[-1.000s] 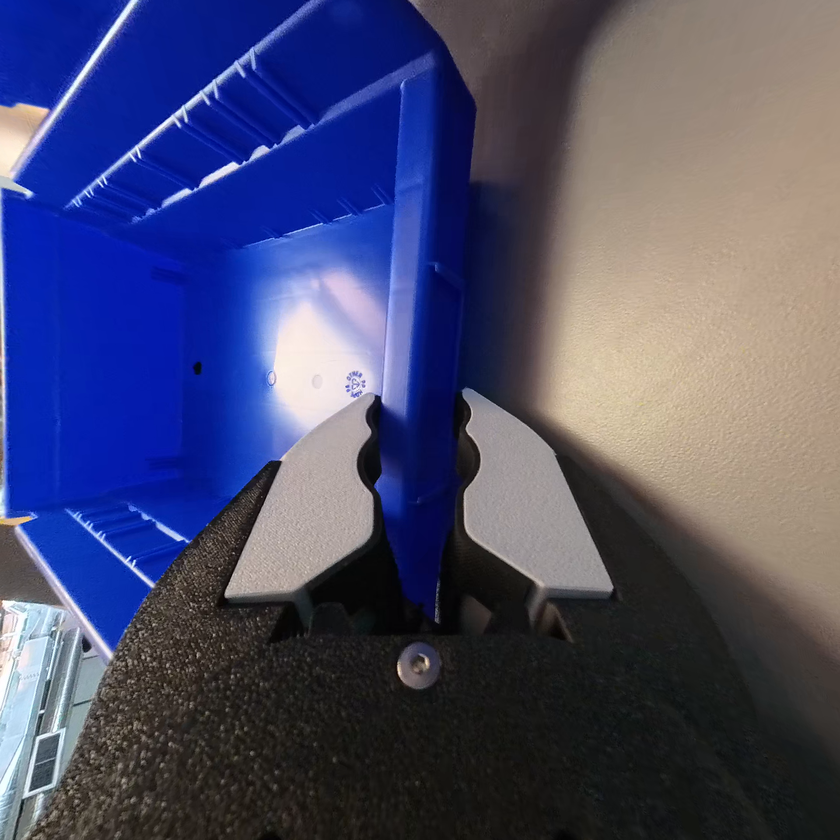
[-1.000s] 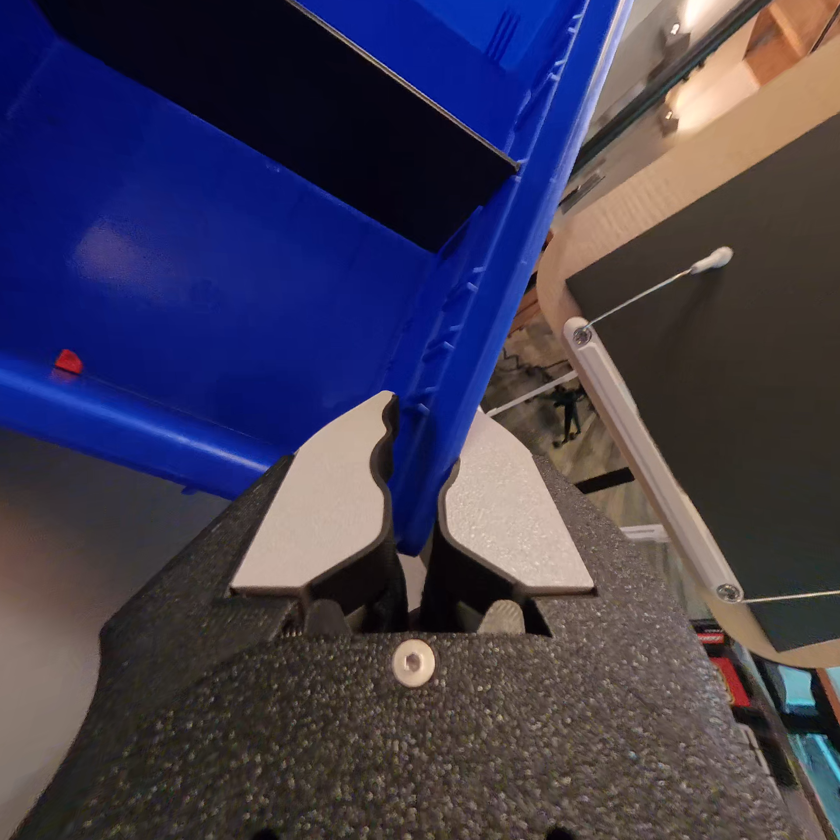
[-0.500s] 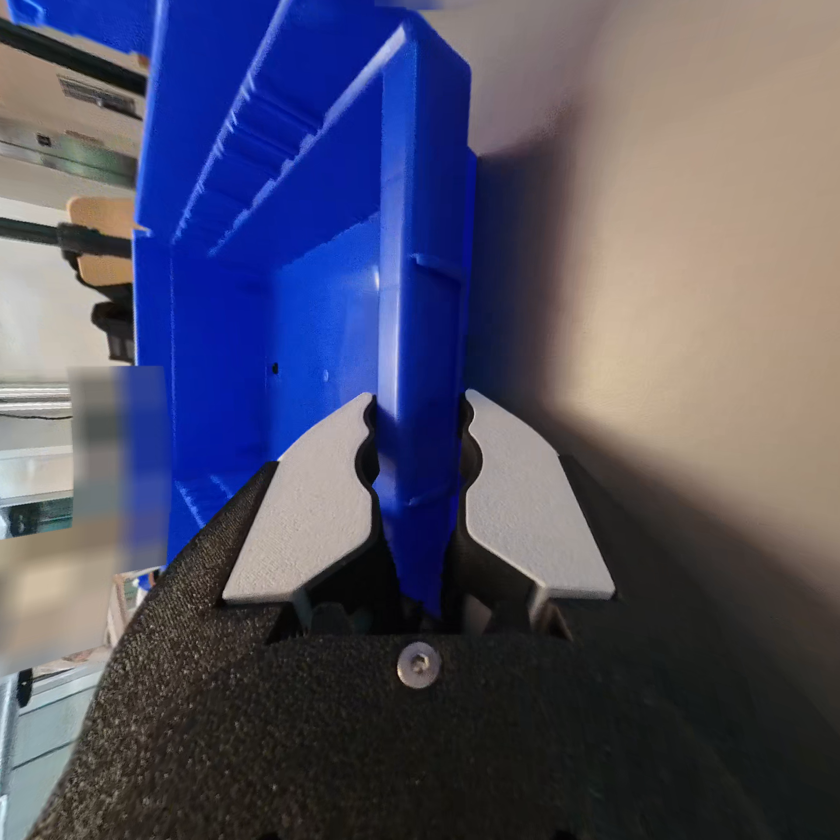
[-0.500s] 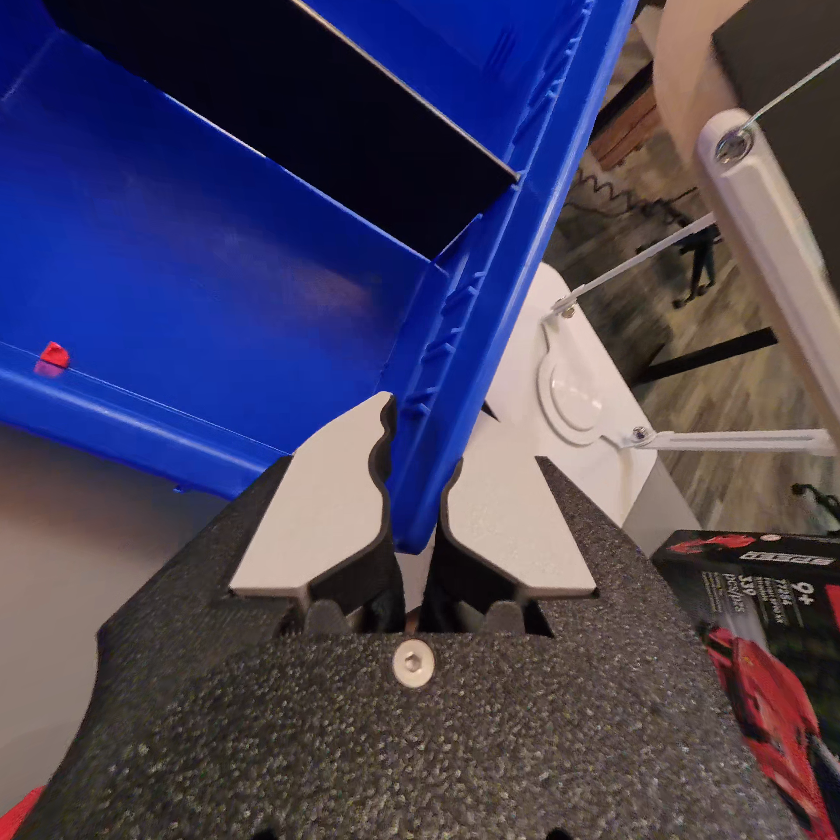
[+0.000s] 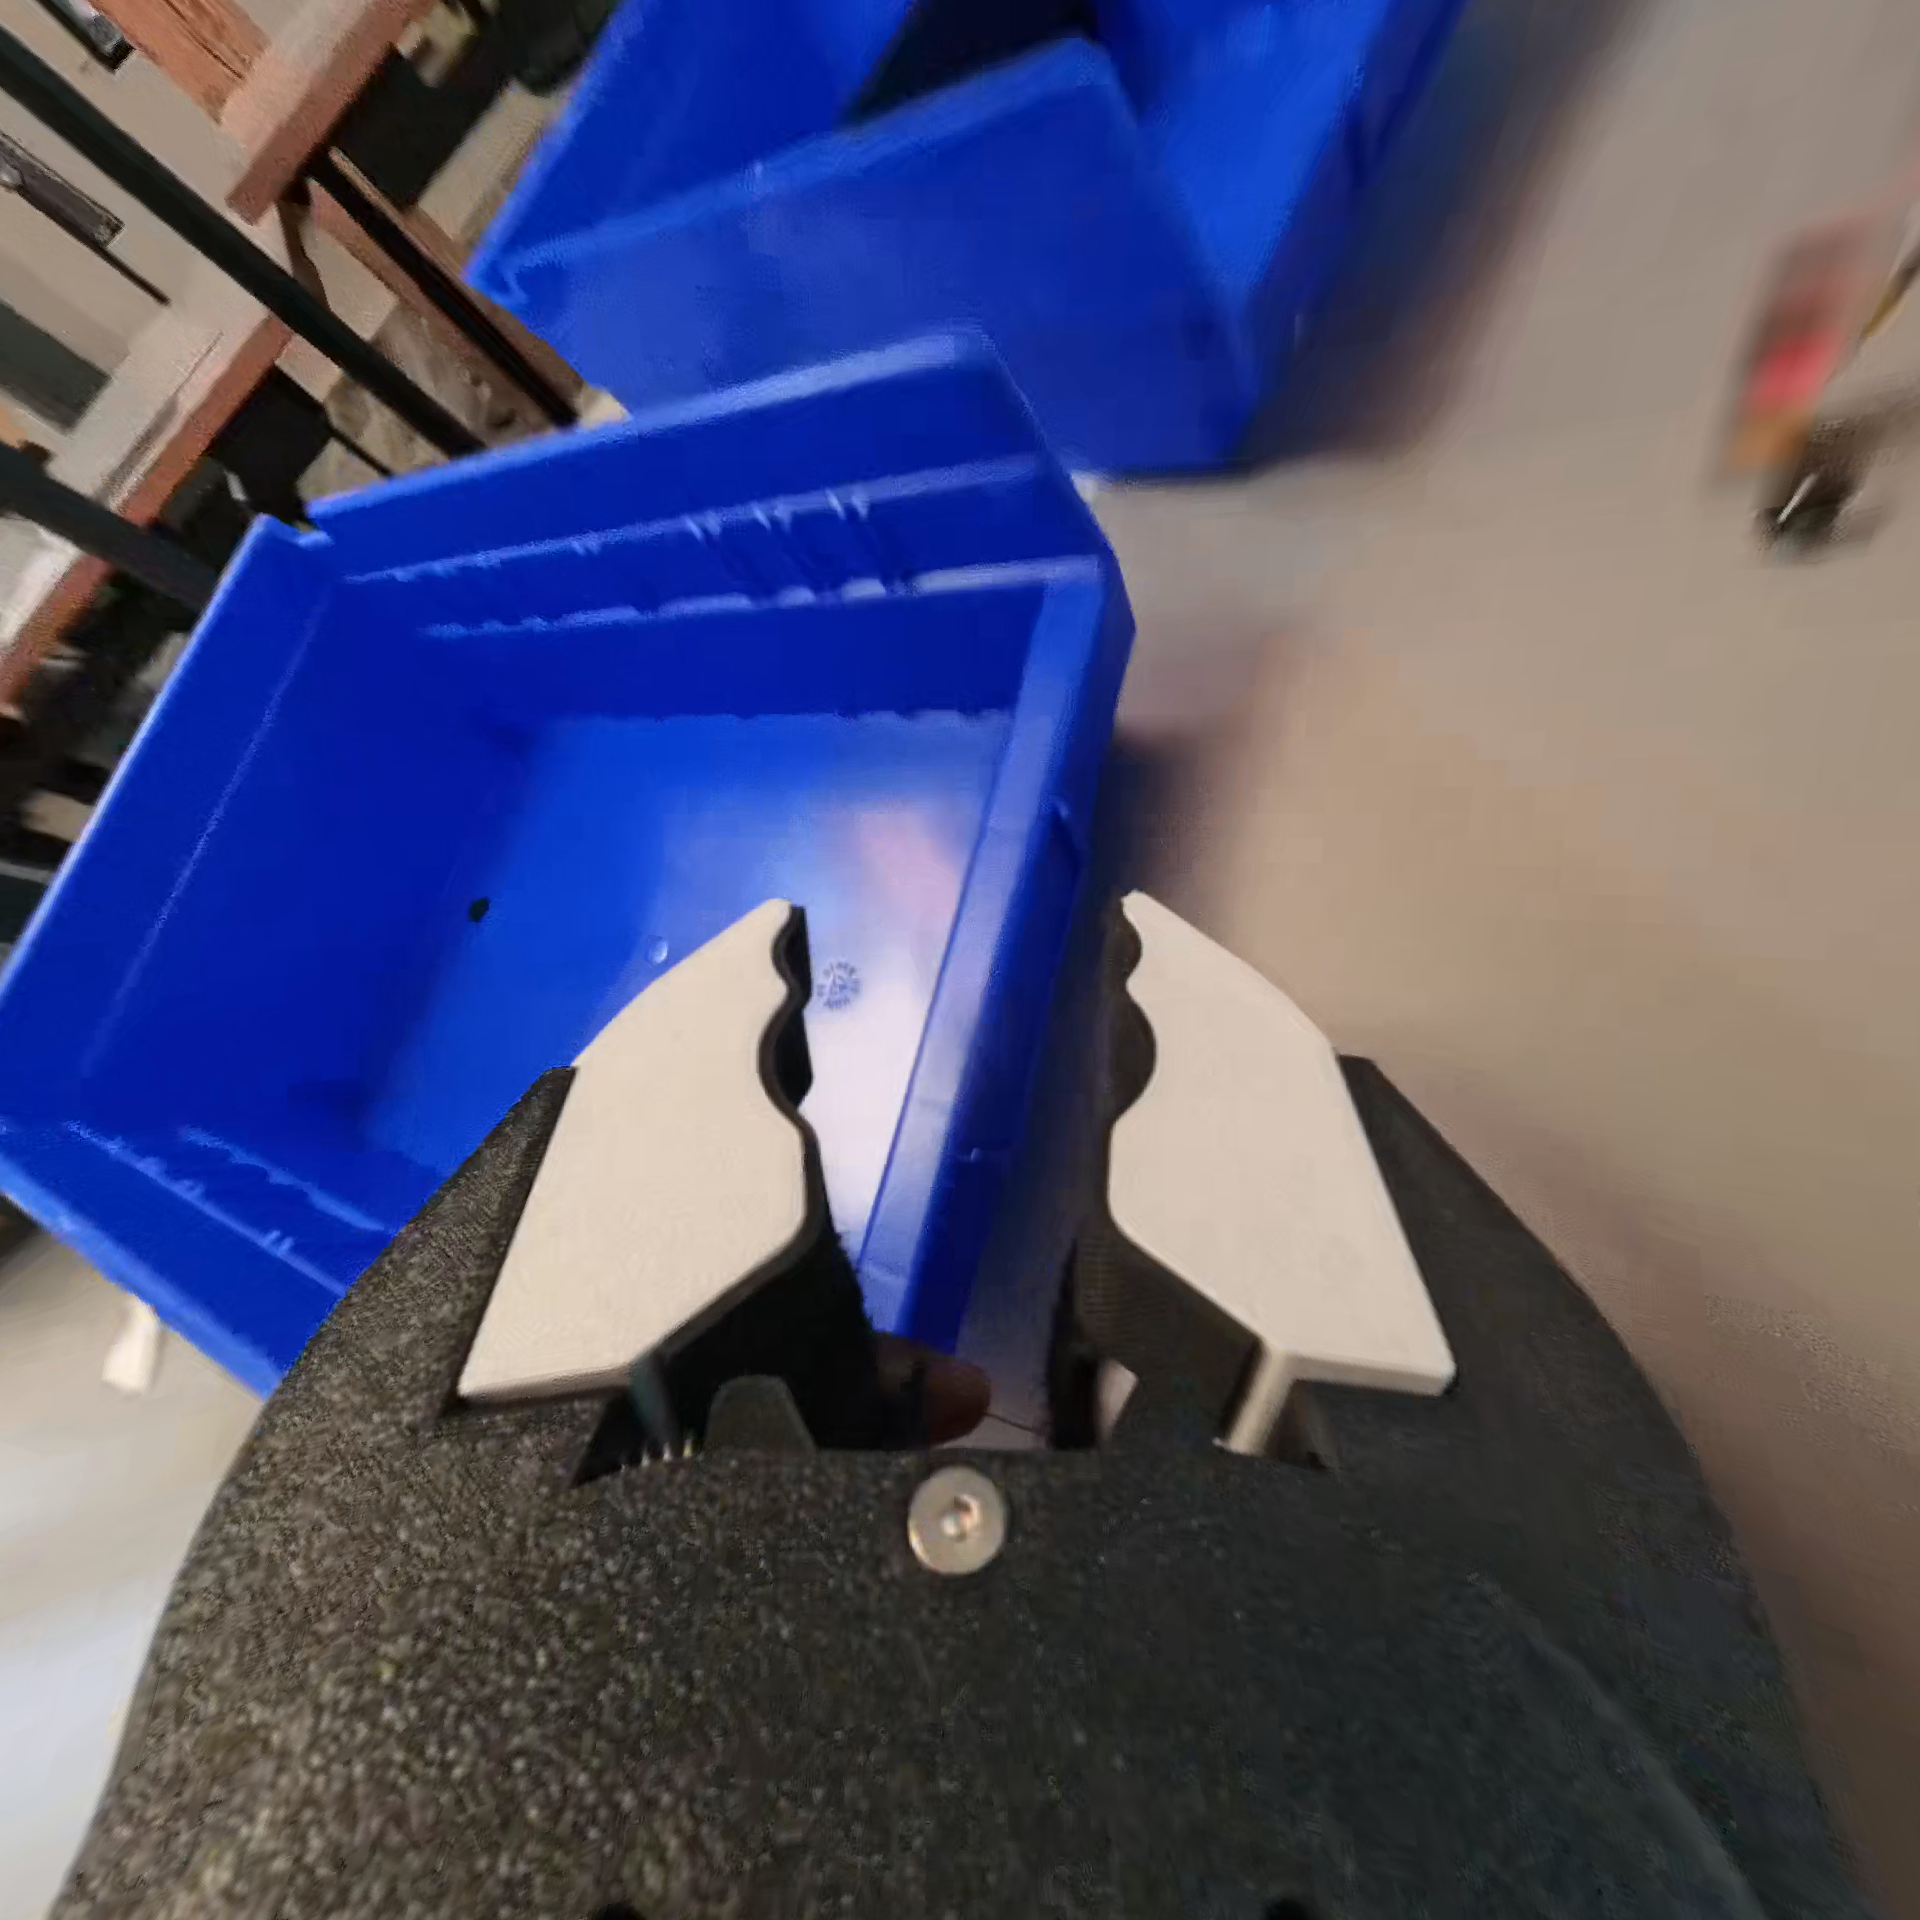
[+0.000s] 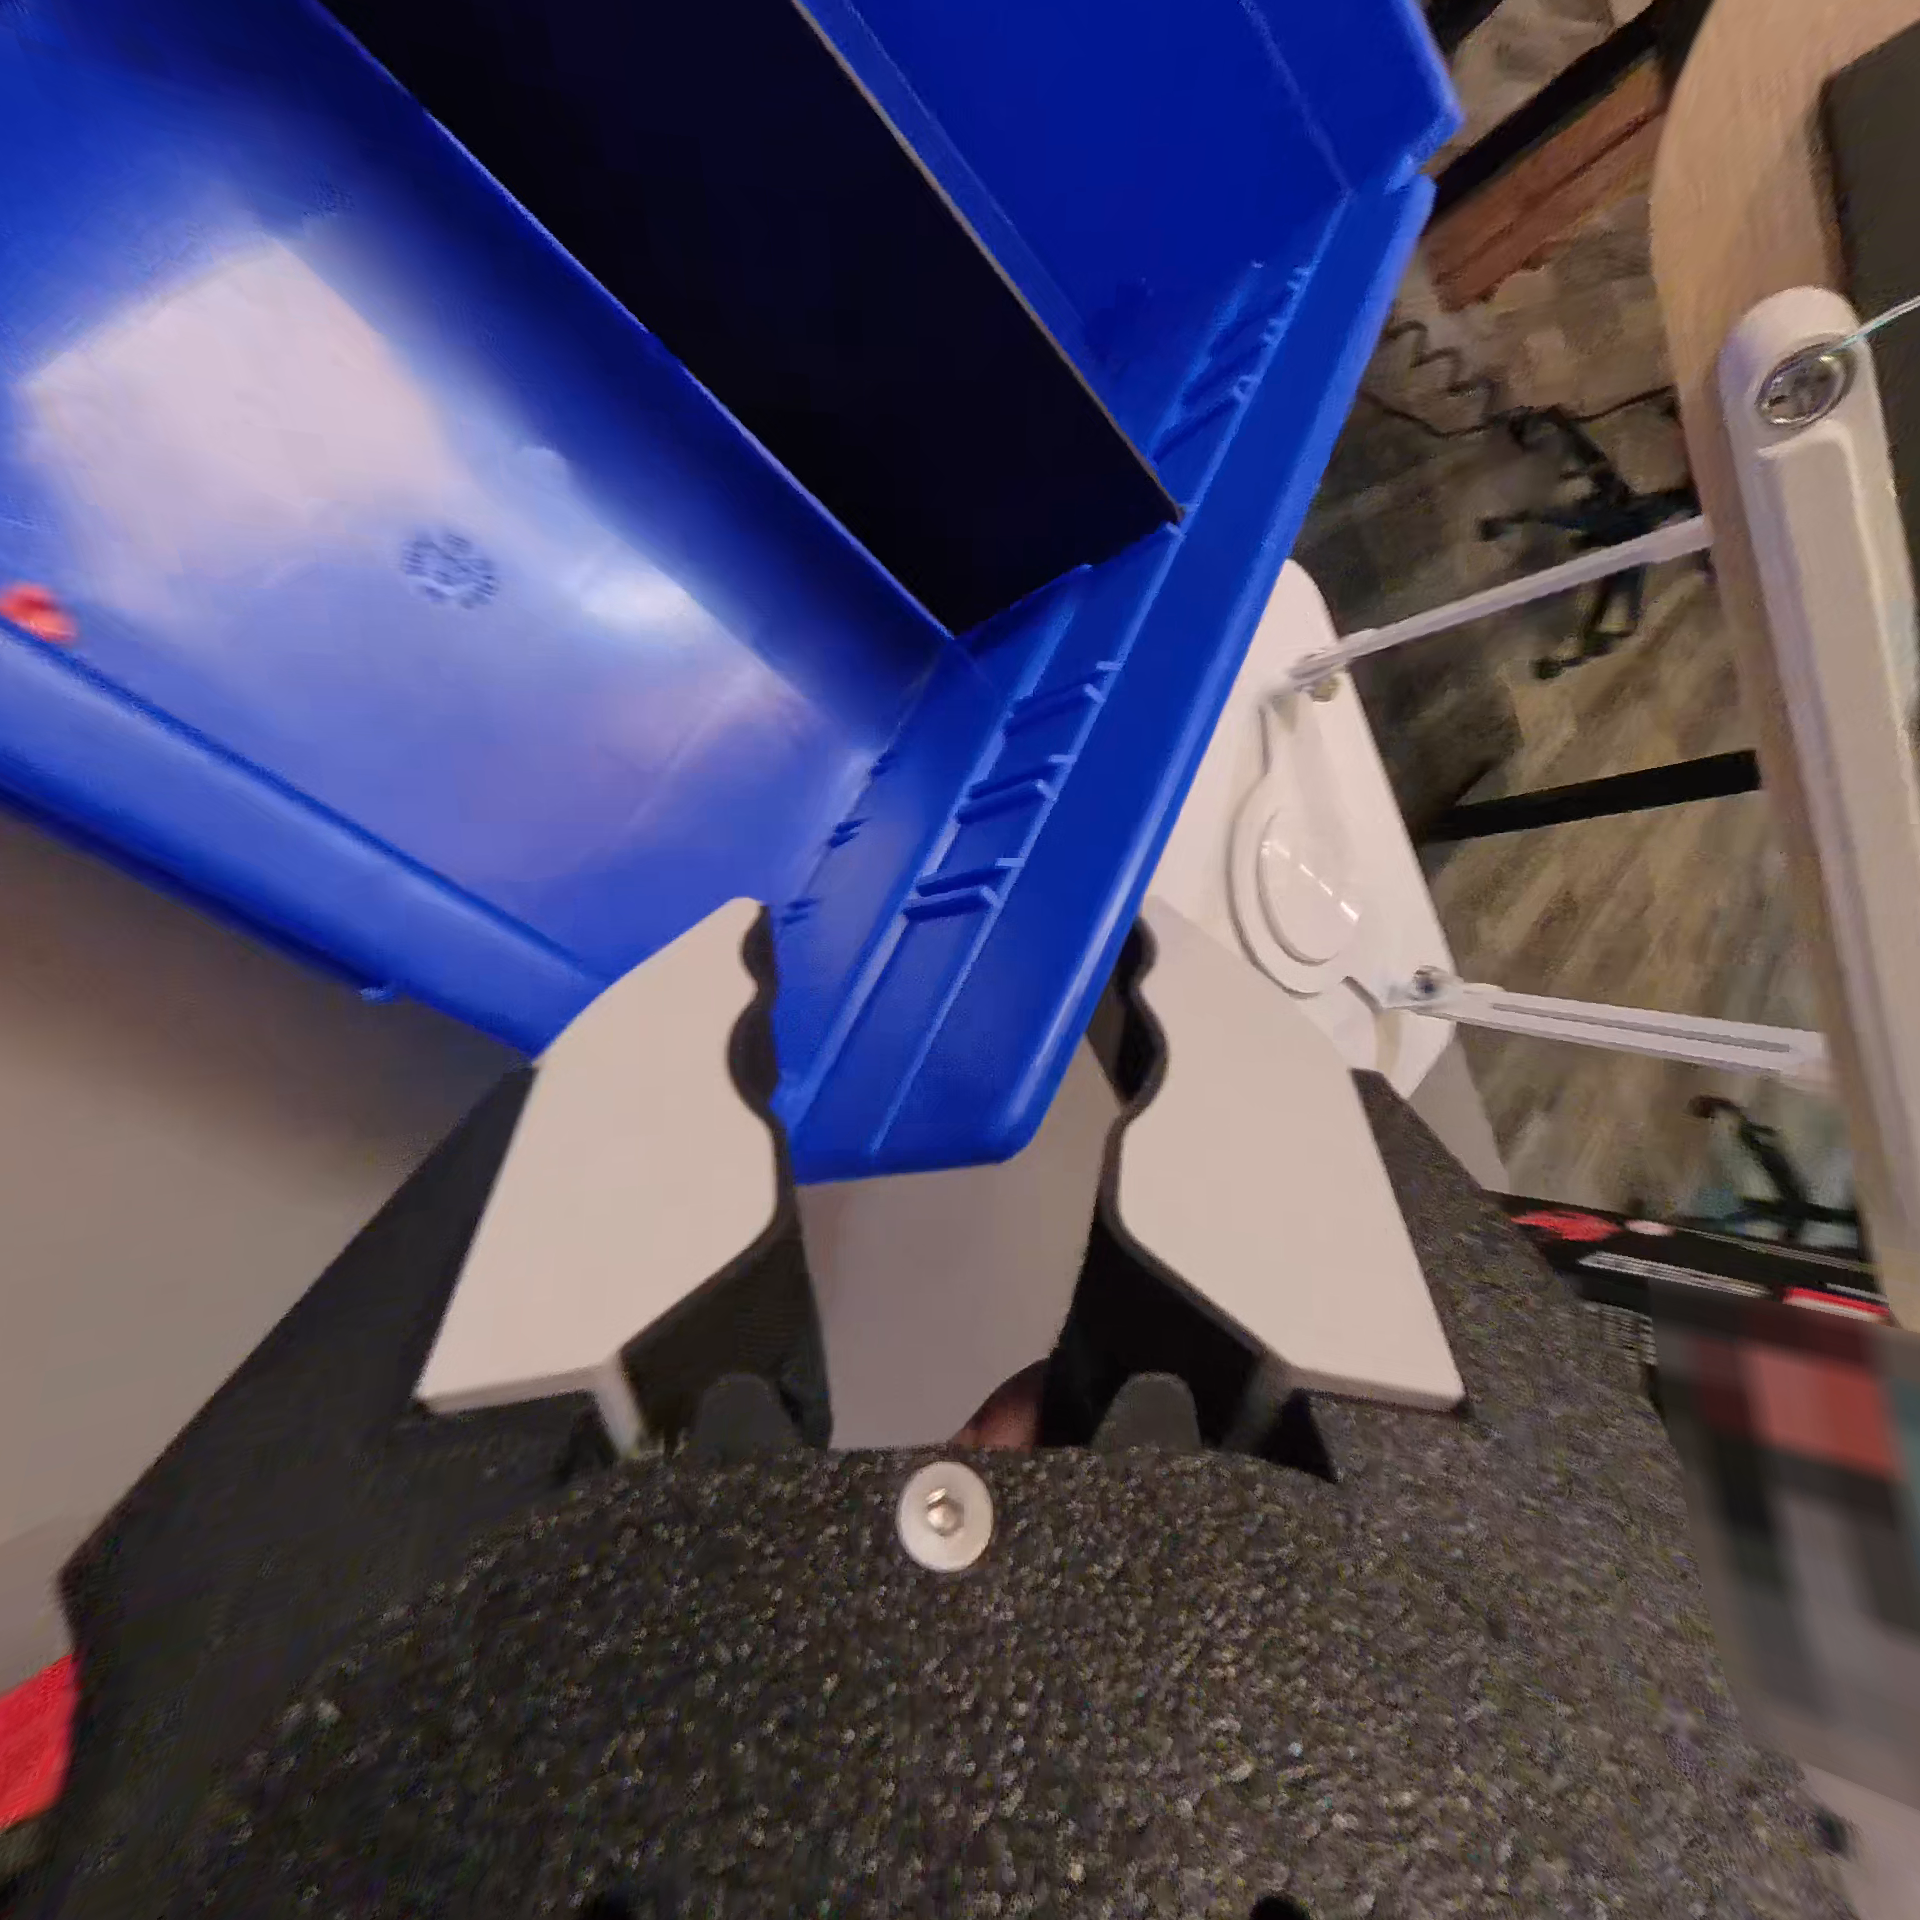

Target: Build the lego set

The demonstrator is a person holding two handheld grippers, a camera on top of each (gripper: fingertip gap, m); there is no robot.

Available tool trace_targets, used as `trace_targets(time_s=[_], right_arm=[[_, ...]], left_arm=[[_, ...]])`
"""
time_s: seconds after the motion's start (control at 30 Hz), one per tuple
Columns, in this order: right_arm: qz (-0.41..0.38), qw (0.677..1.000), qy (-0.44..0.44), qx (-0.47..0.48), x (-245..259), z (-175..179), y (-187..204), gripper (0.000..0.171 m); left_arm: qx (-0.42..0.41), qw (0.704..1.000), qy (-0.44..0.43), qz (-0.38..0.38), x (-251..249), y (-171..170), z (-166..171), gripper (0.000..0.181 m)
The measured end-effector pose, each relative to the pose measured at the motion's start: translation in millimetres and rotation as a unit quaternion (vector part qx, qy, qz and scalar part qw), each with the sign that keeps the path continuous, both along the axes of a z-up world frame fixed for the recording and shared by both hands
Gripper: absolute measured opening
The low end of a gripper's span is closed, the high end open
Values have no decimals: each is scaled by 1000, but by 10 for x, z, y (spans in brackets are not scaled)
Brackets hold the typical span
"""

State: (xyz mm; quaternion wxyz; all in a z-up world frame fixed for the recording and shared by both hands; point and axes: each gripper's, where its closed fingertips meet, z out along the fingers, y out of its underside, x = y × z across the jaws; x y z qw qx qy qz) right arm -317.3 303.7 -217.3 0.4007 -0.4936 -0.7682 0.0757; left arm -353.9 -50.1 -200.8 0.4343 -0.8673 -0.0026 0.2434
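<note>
In the left wrist view an empty blue bin (image 5: pixel 468 883) sits on the pale table (image 5: pixel 1507 987). Its right wall (image 5: pixel 1008 935) stands between my left gripper's (image 5: pixel 956 925) fingers. The jaws are apart, with a clear gap between the left pad and the wall, so nothing is gripped. In the right wrist view a blue bin (image 6: pixel 364 468) with a black divider (image 6: pixel 831 312) holds a small red piece (image 6: pixel 36 613) by its near wall. The bin's corner rim (image 6: pixel 935 1039) lies between my right gripper's (image 6: pixel 945 925) wide-open fingers.
A second blue bin (image 5: pixel 935 239) stands behind the first. Wooden shelving (image 5: pixel 312 208) is at the far left. A white hinged bracket (image 6: pixel 1309 894) lies right of the divided bin. A black and red set box (image 6: pixel 1714 1278) is at the right, and a red item (image 6: pixel 36 1745) at the lower left.
Both grippers were shut on the bins' walls, and the left bin was tipped up. Now both jaws have opened and let go of the walls. The left bin sits flat on the table.
</note>
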Motion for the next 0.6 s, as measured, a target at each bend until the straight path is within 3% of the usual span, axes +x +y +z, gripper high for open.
trace_targets(time_s=[0.13,0.23,0.33,0.47,0.6], right_arm=[[-1,992,9,-127,103,271,-240,98],[34,967,84,-237,4,799,-618,86],[103,943,84,-306,-246,1146,-1248,75],[152,943,-60,-289,-670,860,-2031,80],[142,944,-145,-259,-1086,434,-2455,70]], left_arm=[[145,982,-101,68,-244,-357,471,76],[204,951,-188,135,-586,-684,497,90],[220,921,-290,140,-724,-714,352,93],[195,917,-311,155,-864,-684,145,89],[194,908,-336,158,-920,-692,98,86]])
